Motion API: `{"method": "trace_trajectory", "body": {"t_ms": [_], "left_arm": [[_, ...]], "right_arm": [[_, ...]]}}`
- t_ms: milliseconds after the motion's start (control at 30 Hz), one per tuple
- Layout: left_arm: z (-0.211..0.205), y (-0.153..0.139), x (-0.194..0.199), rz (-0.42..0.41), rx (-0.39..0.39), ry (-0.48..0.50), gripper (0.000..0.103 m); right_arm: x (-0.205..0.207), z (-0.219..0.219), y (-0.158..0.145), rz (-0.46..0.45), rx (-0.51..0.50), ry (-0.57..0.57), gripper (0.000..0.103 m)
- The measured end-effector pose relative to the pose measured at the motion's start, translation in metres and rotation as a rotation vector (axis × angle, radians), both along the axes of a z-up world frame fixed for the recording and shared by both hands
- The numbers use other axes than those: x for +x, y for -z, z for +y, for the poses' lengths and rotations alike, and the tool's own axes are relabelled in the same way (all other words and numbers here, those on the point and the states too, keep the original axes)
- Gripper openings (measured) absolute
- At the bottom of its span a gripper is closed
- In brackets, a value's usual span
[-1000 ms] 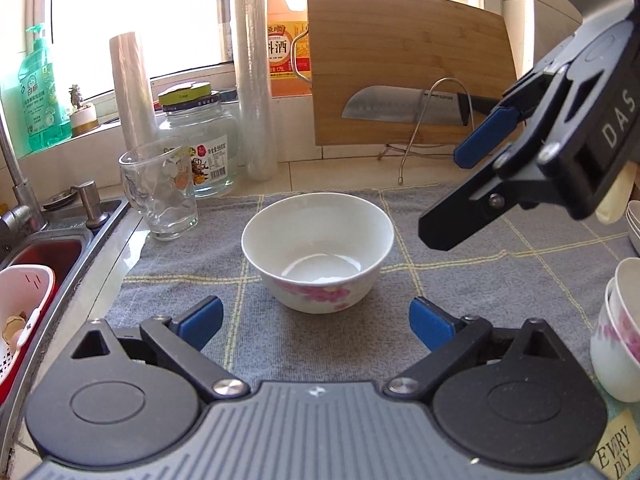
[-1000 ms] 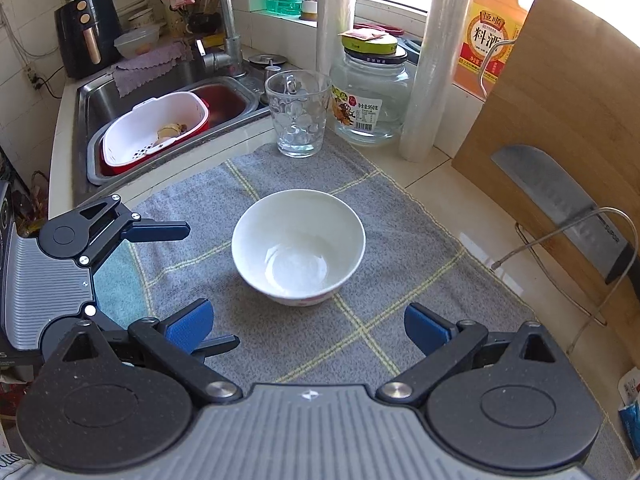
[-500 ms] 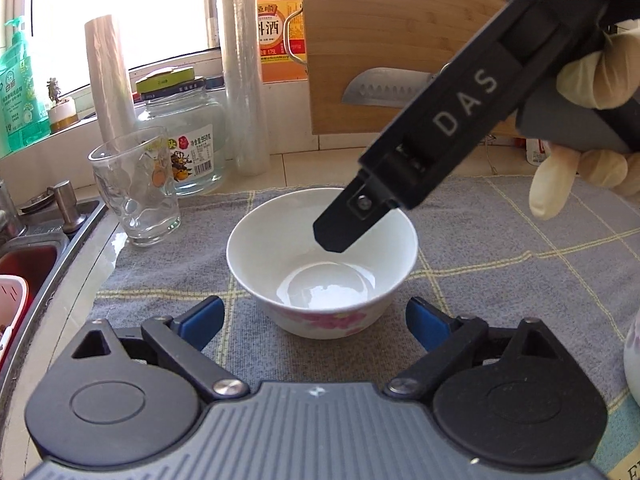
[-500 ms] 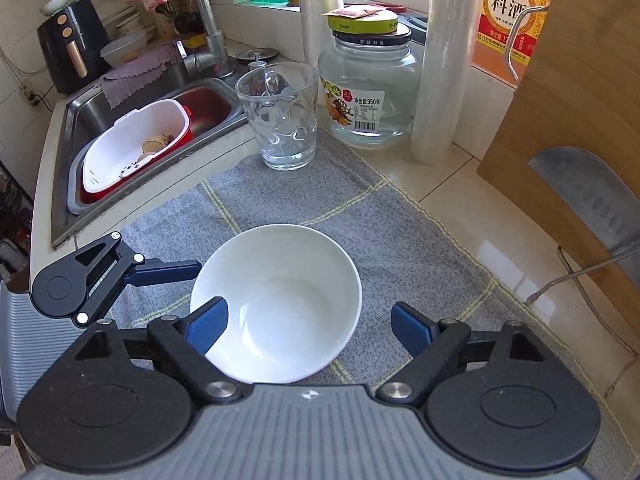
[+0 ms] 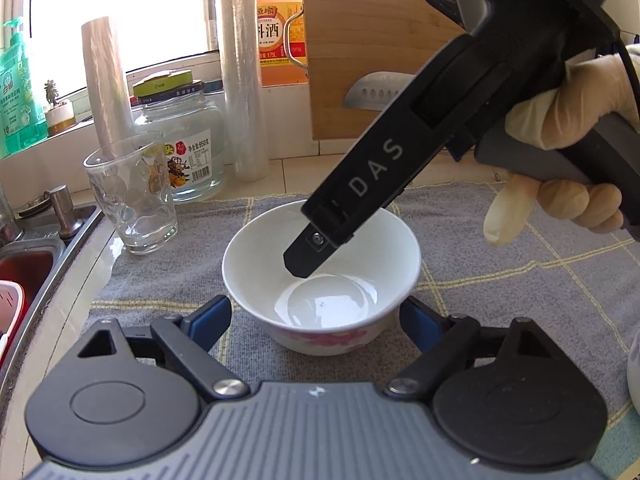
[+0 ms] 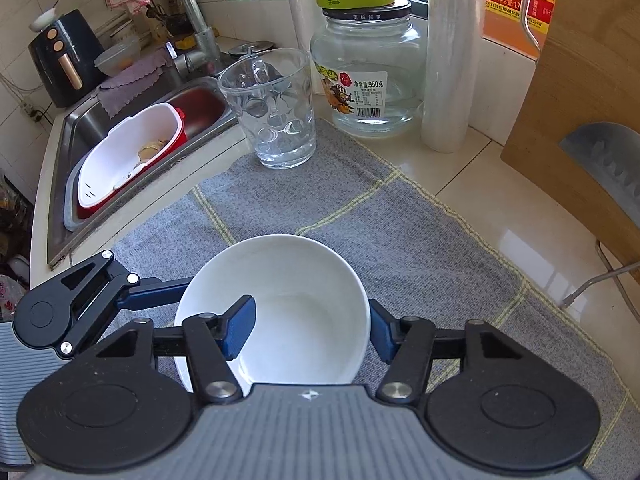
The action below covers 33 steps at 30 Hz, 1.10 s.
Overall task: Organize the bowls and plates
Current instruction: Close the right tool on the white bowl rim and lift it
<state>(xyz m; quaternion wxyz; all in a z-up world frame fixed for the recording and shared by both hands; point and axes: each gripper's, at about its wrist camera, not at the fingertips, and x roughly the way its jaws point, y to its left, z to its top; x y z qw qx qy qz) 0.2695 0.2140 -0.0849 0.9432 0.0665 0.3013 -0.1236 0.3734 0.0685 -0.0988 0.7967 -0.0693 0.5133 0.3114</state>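
Right tongs closing, one pad inside, one outside bowl wall; left tongs closing astride bowl.

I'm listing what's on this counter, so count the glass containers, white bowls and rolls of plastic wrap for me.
Glass containers: 2, a clear dimpled drinking glass and a big clear glass jar.
White ceramic bowls: 1 in full view.
Upright rolls of clear plastic wrap: 2.
Total: 5
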Motion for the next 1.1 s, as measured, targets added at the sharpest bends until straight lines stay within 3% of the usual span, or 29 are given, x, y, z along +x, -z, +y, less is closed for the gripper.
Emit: {"method": "trace_trajectory", "body": {"t_ms": [700,1100], "left_arm": [[0.001,-0.001,0.002,0.010,-0.001,0.023,0.090],[-0.004,-0.020,-0.024,0.015,0.033,0.069,0.090]], "right_arm": [[0.001,0.000,-0.002,0.012,0.019,-0.005,0.061],[-0.026,-0.011,-0.022,0.027,0.063,-0.009,0.061]]}}
